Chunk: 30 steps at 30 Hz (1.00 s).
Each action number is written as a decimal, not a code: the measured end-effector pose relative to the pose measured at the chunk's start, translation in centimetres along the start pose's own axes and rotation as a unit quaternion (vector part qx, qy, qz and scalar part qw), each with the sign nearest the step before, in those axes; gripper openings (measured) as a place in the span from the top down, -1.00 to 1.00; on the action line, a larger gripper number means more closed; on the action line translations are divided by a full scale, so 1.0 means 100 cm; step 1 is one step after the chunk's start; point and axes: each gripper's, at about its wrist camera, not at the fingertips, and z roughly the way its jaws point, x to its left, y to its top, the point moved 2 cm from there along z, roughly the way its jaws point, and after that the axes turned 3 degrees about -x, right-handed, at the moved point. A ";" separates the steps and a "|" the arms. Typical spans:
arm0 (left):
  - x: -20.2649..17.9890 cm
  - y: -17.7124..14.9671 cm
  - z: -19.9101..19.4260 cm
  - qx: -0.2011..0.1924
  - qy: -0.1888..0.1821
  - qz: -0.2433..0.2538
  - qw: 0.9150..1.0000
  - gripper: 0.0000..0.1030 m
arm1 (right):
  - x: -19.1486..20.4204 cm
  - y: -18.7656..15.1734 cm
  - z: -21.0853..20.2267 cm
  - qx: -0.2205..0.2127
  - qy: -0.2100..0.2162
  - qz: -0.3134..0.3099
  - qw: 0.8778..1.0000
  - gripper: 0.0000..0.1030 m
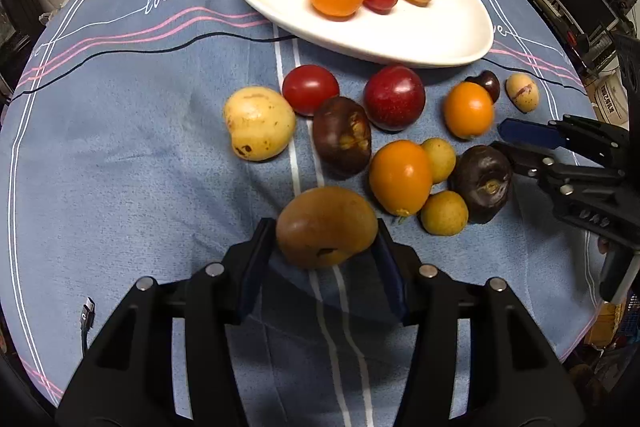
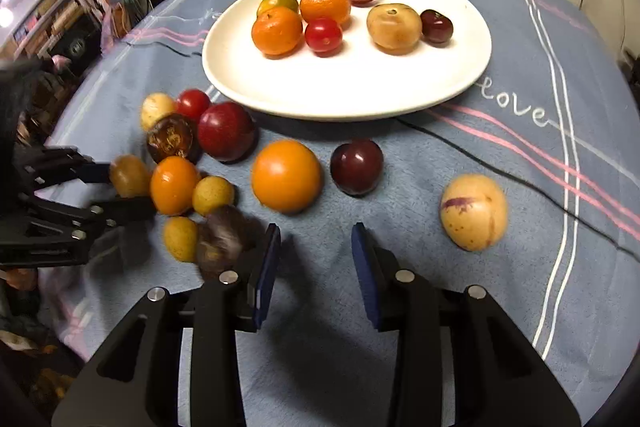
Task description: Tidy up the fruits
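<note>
Gripping the brown-yellow fruit (image 1: 326, 227) at the near edge of the pile, my left fingers (image 1: 256, 259) sit on its two sides, about closed on it, though I can't tell how firm the pinch is. It looks soft-ripe, smooth, with a dark blemish low down, so it probably bruises easily; best held across the wide middle, light squeeze. My right gripper (image 2: 316, 267) is apart and empty, hovering over bare blue cloth on the table (image 2: 540, 147). The blurred dark fruit (image 2: 222, 239) lies touching or just outside its left finger, can't tell which. Farther out, loose on the cloth: an orange fruit (image 2: 286, 175), a dark plum (image 2: 356, 167), and a pale striped fruit (image 2: 474, 213) off right. Round, smooth, likely to roll. Far: white plate (image 2: 360, 91), fruits already on it, near half free.
</note>
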 end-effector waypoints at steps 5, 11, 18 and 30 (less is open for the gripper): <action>0.000 -0.002 0.001 -0.002 0.003 0.001 1.000 0.01 | -0.024 0.010 -0.014 -0.013 0.083 0.142 0.986 -0.53; -0.001 -0.002 0.001 -0.005 0.003 0.006 1.000 0.03 | 0.001 0.027 -0.017 -0.033 0.053 0.087 0.994 -0.53; -0.002 -0.004 0.001 -0.007 0.002 0.013 1.000 0.04 | 0.032 0.045 0.027 0.003 0.003 0.035 0.999 0.03; 0.008 -0.004 -0.007 -0.020 -0.016 -0.003 1.000 0.21 | 0.005 0.021 -0.014 -0.020 0.026 0.078 0.996 0.27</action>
